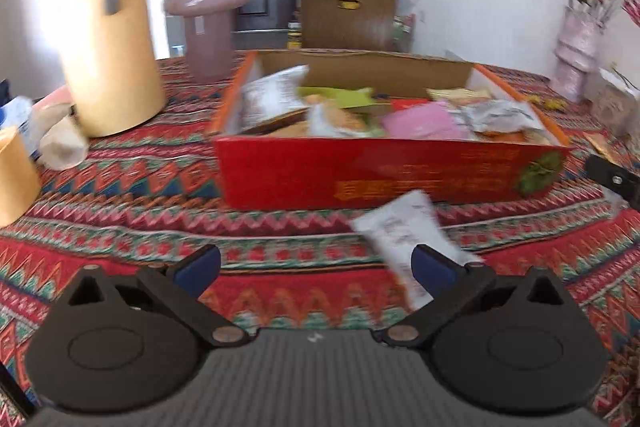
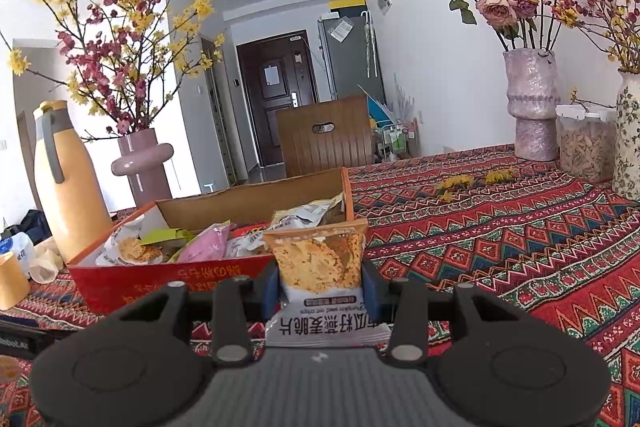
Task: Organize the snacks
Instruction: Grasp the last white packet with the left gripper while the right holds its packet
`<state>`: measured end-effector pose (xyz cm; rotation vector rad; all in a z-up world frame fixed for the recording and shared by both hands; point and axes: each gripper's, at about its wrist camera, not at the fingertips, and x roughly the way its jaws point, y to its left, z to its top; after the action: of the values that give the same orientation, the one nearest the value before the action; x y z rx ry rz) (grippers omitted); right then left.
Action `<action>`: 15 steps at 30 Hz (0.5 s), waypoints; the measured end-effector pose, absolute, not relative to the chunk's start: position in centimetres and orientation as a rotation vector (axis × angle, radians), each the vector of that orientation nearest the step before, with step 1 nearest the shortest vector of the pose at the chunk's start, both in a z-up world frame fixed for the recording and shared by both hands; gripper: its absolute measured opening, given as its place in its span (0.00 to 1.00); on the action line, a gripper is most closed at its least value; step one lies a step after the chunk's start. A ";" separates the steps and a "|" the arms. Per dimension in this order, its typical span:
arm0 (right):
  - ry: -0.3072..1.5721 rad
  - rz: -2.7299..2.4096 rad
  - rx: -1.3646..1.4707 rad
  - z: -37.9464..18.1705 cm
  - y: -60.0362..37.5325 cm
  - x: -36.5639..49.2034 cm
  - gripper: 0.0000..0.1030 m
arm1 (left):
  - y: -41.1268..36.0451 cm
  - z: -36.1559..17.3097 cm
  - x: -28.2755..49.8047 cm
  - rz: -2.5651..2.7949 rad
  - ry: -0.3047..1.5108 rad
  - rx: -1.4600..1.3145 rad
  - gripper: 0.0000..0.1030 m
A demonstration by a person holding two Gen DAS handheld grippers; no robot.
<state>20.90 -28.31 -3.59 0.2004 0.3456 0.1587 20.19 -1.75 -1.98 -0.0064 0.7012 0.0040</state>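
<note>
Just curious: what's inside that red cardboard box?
The red box holds loose snack packets: a pink packet, a green one, and white ones. Anything beneath them is covered.

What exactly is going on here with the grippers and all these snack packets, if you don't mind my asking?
A person is sorting snacks into a red cardboard box on a patterned tablecloth. The right gripper is shut on an oat crisp packet, held upright just in front of the box. The left gripper is open and holds nothing; a white packet lies on the cloth by its right finger, outside the box. Several packets are already in the box.
</note>
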 end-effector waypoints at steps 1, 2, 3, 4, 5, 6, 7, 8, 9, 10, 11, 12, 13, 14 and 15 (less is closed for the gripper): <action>0.345 0.162 0.205 -3.6 -28.3 20.9 0.40 | -2.5 -2.0 20.4 -0.009 0.711 -0.002 1.00; 0.344 0.163 0.208 -3.6 -28.4 20.8 0.40 | -3.2 -1.9 20.8 -0.018 0.722 0.003 1.00; 0.343 0.163 0.210 -3.6 -28.4 20.8 0.40 | -3.8 -1.9 21.0 -0.019 0.727 0.012 1.00; 0.344 0.163 0.212 -3.6 -28.5 20.8 0.40 | -4.3 -2.0 21.3 -0.019 0.731 0.022 1.00; 0.344 0.163 0.213 -3.6 -28.5 20.8 0.40 | -4.8 -2.0 21.7 -0.017 0.736 0.029 1.00; 0.344 0.162 0.215 -3.6 -28.5 20.8 0.40 | -5.3 -2.0 22.1 -0.013 0.745 0.031 1.00; 0.344 0.161 0.217 -3.6 -28.5 20.8 0.40 | -5.6 -2.2 22.5 -0.009 0.757 0.032 1.00; 0.344 0.160 0.217 -3.6 -28.5 20.8 0.40 | -6.1 -2.3 23.0 -0.003 0.772 0.037 1.00; 0.345 0.159 0.216 -3.6 -28.5 20.9 0.40 | -6.5 -2.5 23.6 0.007 0.792 0.049 1.00; 0.346 0.159 0.216 -3.6 -28.5 20.9 0.40 | -6.9 -2.7 24.0 0.015 0.807 0.055 1.00; 0.347 0.160 0.215 -3.6 -28.5 20.9 0.40 | -7.2 -2.8 24.5 0.022 0.819 0.055 1.00; 0.349 0.159 0.214 -3.6 -28.4 20.9 0.40 | -7.5 -3.0 24.9 0.029 0.831 0.055 1.00; 0.351 0.157 0.213 -3.6 -28.4 20.9 0.40 | -7.7 -3.2 25.2 0.037 0.841 0.053 1.00; 0.351 0.156 0.214 -3.6 -28.4 20.9 0.40 | -7.8 -3.3 25.4 0.044 0.849 0.045 1.00; 0.351 0.156 0.214 -3.6 -28.4 20.9 0.40 | -7.8 -3.5 25.6 0.047 0.855 0.038 0.99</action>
<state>20.92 -28.43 -3.63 0.2142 0.3507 0.1561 25.58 -7.83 -3.52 0.0379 0.8553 0.0466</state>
